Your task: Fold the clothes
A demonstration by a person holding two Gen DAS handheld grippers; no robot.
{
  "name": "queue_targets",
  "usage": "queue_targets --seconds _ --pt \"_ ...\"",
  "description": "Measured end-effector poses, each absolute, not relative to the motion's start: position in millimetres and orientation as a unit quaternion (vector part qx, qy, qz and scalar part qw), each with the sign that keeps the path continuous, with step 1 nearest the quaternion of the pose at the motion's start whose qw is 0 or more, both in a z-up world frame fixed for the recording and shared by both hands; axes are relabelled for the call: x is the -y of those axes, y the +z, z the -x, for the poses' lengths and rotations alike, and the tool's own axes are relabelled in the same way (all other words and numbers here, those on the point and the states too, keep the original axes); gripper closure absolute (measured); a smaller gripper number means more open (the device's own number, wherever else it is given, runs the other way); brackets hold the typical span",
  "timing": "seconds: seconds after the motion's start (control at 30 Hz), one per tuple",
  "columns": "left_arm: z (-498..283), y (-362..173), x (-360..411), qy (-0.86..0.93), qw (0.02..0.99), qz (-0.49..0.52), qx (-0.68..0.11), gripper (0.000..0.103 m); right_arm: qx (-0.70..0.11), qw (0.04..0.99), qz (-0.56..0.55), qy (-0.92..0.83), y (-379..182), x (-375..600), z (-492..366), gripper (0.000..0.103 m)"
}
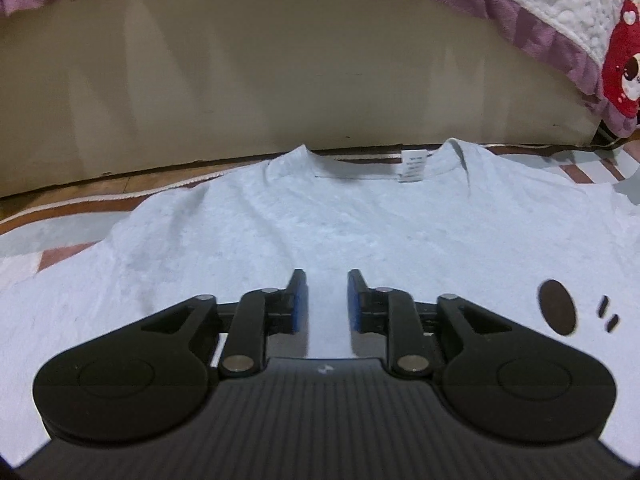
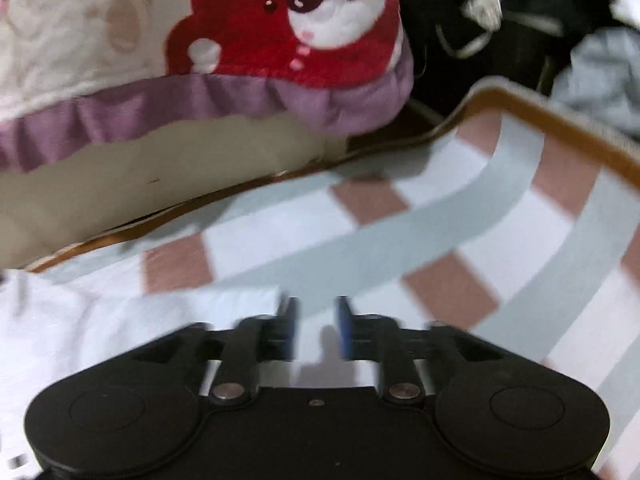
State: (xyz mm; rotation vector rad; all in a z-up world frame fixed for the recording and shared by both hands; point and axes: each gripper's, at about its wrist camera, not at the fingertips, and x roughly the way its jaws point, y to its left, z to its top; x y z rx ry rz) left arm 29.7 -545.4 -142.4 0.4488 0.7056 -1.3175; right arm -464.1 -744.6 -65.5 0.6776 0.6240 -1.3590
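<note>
The checked rug point(image 2: 460, 216) fills the floor, pink, white and grey squares with a brown border, running up against the beige bed base point(image 1: 280, 92) at the far side. Above that hangs the quilt point(image 2: 100, 40) with its purple frill and a red cartoon bear patch. Far right in the right wrist view sits a dark heap of clothes point(image 2: 500, 12), blurred, apparently waiting their turn.

Spread flat on the rug is the light grey T-shirt point(image 1: 320, 220), neckline at the far edge, body running towards the near side, a sleeve reaching out left. No fold is visible yet, so I'd judge the job is at its start: smoothed out, every fold still to come.

The left gripper point(image 1: 328, 280) hovers over the shirt's middle, blue pads narrowly apart, nothing between them. The right gripper point(image 2: 316, 312) sits at the shirt's right edge over the rug, jaws parted and empty.

Smallest now: the white neck label point(image 1: 412, 165) carries print too tiny to read.
</note>
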Motion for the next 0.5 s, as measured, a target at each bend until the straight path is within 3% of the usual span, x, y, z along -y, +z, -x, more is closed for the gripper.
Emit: queue_targets --seconds 0.03,0.23,0.37,0.43,0.5 --pt "-26.8 -140.7 539.4 -0.591 0.712 -0.204 -0.32 0.077 -0.275 0.687 -0.311 -0.597 -68.1 736.3 466.4 0.044" --pt "-6.2 -130.7 498.5 -0.577 0.714 -0.202 -0.342 0.077 -0.267 0.693 -0.367 -0.56 -93.2 686.1 475.2 0.044" --pt "13.3 -121.3 458.6 -0.568 0.72 -0.209 -0.34 0.072 -0.216 0.704 -0.425 -0.526 -111.2 668.0 473.1 0.042" --pt "19.2 -119.4 438.0 -0.557 0.726 -0.212 -0.343 0.071 -0.191 0.714 -0.418 -0.528 -116.2 662.9 465.1 0.031" --pt "21.1 -120.4 420.6 -0.54 0.736 -0.211 -0.351 0.071 -0.213 0.744 -0.358 -0.522 -119.1 659.0 441.7 0.03"
